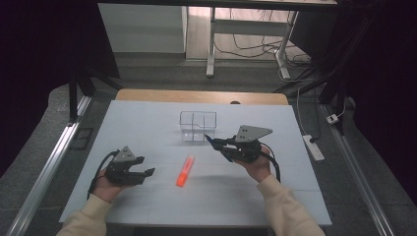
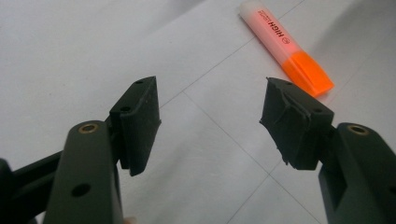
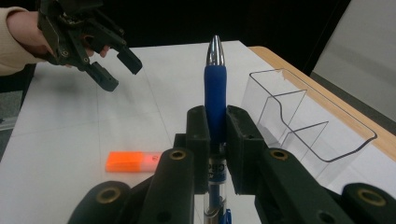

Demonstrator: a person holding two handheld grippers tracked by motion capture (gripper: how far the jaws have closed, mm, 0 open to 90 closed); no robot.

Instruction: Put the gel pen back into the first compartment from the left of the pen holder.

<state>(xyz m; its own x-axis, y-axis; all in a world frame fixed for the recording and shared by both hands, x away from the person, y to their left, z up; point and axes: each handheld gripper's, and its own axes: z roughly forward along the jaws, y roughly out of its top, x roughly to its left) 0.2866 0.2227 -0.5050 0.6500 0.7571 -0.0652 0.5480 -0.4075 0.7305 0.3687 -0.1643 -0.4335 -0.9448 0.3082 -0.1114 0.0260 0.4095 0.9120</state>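
An orange highlighter (image 1: pixel 185 170) with a pale cap lies flat on the white table between my two grippers. My left gripper (image 1: pixel 146 165) rests low at the left, open and holding nothing; in its own view the highlighter (image 2: pixel 287 46) lies just beyond the open left gripper (image 2: pixel 210 93). Raised above the table, my right gripper (image 1: pixel 223 143) is shut on a blue pen (image 1: pixel 210 140) near a clear plastic organiser (image 1: pixel 197 125). In the right gripper view the pen (image 3: pixel 215 88) stands between the jaws of the right gripper (image 3: pixel 217 114), metal tip forward, with the organiser (image 3: pixel 303 116) to its right.
The white mat (image 1: pixel 147 123) covers a wooden table whose far edge (image 1: pixel 201 96) shows behind it. The organiser has several compartments. The other hand's open gripper (image 3: pixel 120 72) shows in the right gripper view, beyond the highlighter (image 3: pixel 133 162). Cables and desk legs (image 1: pixel 211 49) lie on the floor beyond.
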